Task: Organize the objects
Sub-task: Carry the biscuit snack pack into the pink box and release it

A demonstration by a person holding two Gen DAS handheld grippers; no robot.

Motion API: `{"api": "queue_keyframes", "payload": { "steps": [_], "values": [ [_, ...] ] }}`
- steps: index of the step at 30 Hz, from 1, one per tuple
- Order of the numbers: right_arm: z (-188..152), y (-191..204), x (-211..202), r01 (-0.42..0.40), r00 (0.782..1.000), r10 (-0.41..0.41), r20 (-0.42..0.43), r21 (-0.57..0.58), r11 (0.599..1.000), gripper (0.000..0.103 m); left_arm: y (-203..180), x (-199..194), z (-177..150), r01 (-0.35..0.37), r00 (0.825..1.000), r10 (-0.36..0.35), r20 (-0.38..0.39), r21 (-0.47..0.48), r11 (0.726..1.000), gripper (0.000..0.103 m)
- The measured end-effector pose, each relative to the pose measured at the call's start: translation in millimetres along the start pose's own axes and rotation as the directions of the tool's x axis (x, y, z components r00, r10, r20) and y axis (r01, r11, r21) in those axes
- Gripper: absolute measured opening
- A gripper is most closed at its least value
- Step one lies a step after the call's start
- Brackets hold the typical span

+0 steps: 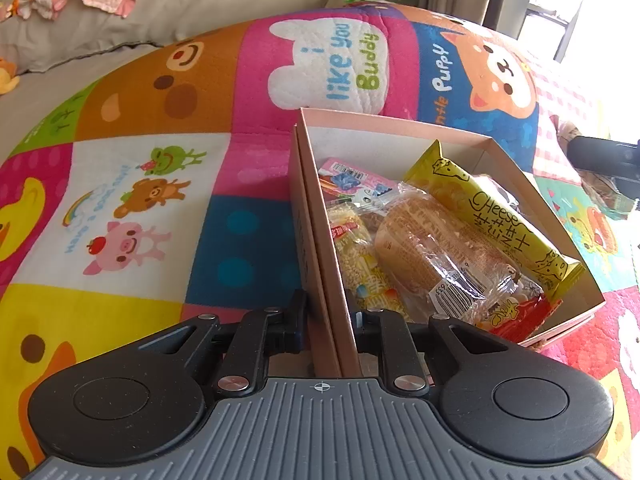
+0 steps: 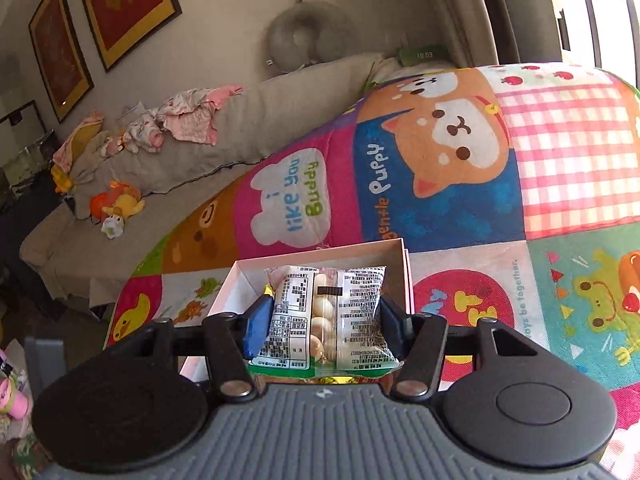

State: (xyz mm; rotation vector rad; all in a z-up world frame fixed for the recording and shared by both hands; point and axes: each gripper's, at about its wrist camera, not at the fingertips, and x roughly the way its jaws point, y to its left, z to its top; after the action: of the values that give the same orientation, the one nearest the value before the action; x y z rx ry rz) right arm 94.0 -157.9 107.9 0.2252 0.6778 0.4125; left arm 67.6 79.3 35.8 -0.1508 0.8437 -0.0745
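Observation:
A pink cardboard box lies on a colourful cartoon mat. My left gripper is shut on the box's near side wall. Inside the box are a yellow cheese snack pack, a wrapped bread roll, a noodle packet and a pink packet. In the right wrist view my right gripper is shut on a clear snack packet with pale round pieces, held above the same box. The other gripper's dark body shows at the right edge of the left view.
A beige sofa cushion with baby clothes and plush toys borders the mat at the far left. A grey neck pillow and framed pictures are behind it. A bright window lies to the right.

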Motion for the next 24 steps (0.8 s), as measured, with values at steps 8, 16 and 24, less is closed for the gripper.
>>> {"api": "queue_keyframes", "payload": {
  "steps": [8, 16, 24],
  "values": [
    [-10.4, -30.4, 14.0, -0.008, 0.999, 0.013, -0.048, 0.094, 0.996, 0.062, -2.5, 3.5, 3.2, 0.006, 1.0, -0.006, 0.003, -0.001, 1.0, 0.019],
    [-19.7, -34.7, -4.8, 0.028, 1.0, -0.028, -0.009, 0.025, 0.999, 0.062, -16.6, 10.6, 6.9, 0.011, 1.0, -0.012, 0.001, 0.01, 1.0, 0.019],
    [-52.3, -24.1, -38.7, 0.051, 0.998, -0.045, 0.037, -0.173, 0.984, 0.079, -22.9, 12.9, 2.1, -0.051, 0.993, 0.041, 0.109, 0.084, 0.995, 0.028]
  ]
}}
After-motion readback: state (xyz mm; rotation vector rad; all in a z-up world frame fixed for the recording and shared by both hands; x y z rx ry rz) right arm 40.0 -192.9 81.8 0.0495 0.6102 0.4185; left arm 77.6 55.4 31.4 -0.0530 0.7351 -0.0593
